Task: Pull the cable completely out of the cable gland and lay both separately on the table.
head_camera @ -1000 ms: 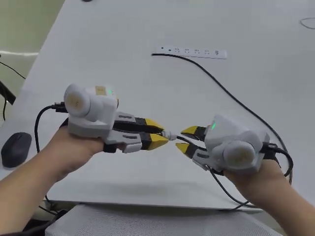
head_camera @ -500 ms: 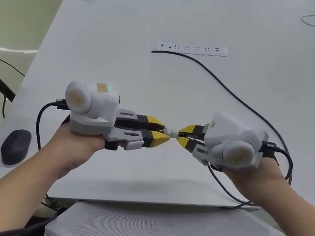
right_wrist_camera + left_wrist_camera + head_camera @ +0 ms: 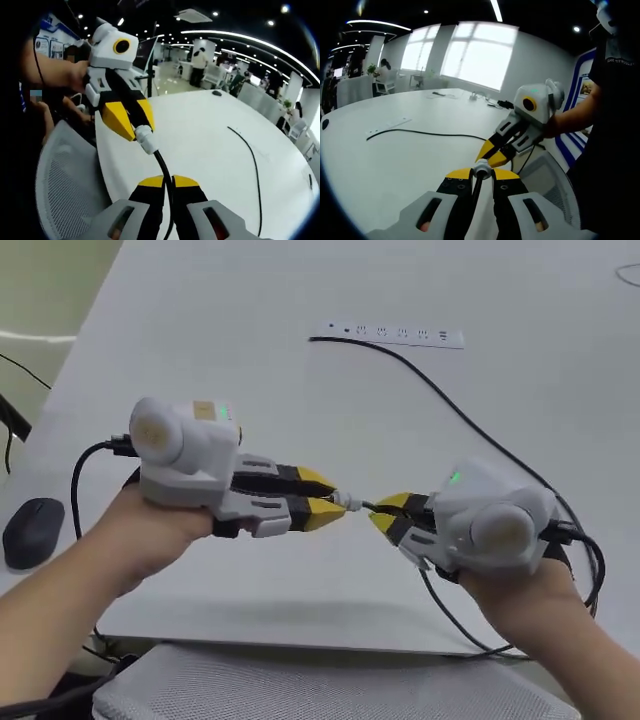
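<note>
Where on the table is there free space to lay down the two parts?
The bare table between the power strip and the left tongs, left of the black cord, is free. By the mouse it is tight.

L tongs (image 3: 330, 502): in L hand (image 3: 150, 530), roughly level, jaws pinched on cable gland (image 3: 144, 139). R tongs (image 3: 388, 513): in R hand (image 3: 520, 585), tips facing L tongs, jaws pinched on cable (image 3: 162, 165). Tips near, not touching.
</note>
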Available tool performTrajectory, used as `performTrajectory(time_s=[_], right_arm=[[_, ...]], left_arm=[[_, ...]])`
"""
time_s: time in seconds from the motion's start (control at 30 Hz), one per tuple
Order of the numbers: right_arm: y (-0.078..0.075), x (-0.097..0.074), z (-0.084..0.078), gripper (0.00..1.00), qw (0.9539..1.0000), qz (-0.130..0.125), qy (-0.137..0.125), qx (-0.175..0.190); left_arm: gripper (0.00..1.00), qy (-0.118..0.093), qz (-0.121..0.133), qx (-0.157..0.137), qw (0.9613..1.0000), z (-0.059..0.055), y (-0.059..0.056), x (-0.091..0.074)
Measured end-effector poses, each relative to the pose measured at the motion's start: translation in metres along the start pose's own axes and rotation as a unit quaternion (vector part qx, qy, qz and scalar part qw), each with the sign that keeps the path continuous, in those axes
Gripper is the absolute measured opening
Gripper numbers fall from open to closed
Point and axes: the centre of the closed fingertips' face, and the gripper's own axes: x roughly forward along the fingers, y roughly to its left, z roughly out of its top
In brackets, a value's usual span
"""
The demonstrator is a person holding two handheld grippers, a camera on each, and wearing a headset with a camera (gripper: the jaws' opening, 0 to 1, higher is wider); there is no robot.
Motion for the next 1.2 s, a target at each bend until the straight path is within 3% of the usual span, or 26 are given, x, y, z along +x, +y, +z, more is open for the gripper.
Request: performTrajectory(time_s=[0.2, 0.4, 0.5, 0.6, 0.67, 0.97, 1.07, 1.2], right_arm=[[-0.009, 0.0, -0.014, 0.0, 0.9988, -0.008, 0.008, 0.047], [-0.021, 0.0, -0.029, 0.0, 0.9937, -0.018, 0.015, 0.109], [-0.027, 0.0, -0.039, 0.0, 0.9869, -0.024, 0.02, 0.158], [-0.033, 0.0, -0.05, 0.0, 0.9762, -0.028, 0.021, 0.214], [-0.036, -0.001, -0.055, 0.0, 0.972, -0.032, 0.021, 0.232], [-0.04, 0.0, -0.084, 0.0, 0.9434, -0.04, 0.048, 0.326], [-0.037, 0.001, -0.089, 0.0, 0.9444, -0.042, 0.062, 0.32], [-0.036, 0.001, -0.089, 0.0, 0.947, -0.042, 0.061, 0.312]], left_arm=[[0.15, -0.001, 0.0, -0.001, 1.0, 0.001, 0.002, 0.0], [0.15, -0.004, 0.001, 0.003, 1.0, 0.002, 0.004, 0.001], [0.15, -0.006, 0.001, 0.004, 1.0, 0.003, 0.005, 0.001], [0.15, -0.009, 0.002, 0.004, 1.0, 0.005, 0.005, 0.0], [0.15, -0.01, 0.002, 0.004, 0.9999, 0.005, 0.005, 0.0], [0.15, -0.011, 0.002, 0.008, 0.9999, 0.006, 0.004, -0.001], [0.15, -0.006, 0.002, 0.009, 0.9999, 0.004, 0.004, -0.001], [0.15, -0.007, 0.002, 0.006, 1.0, 0.004, 0.003, 0.0]])
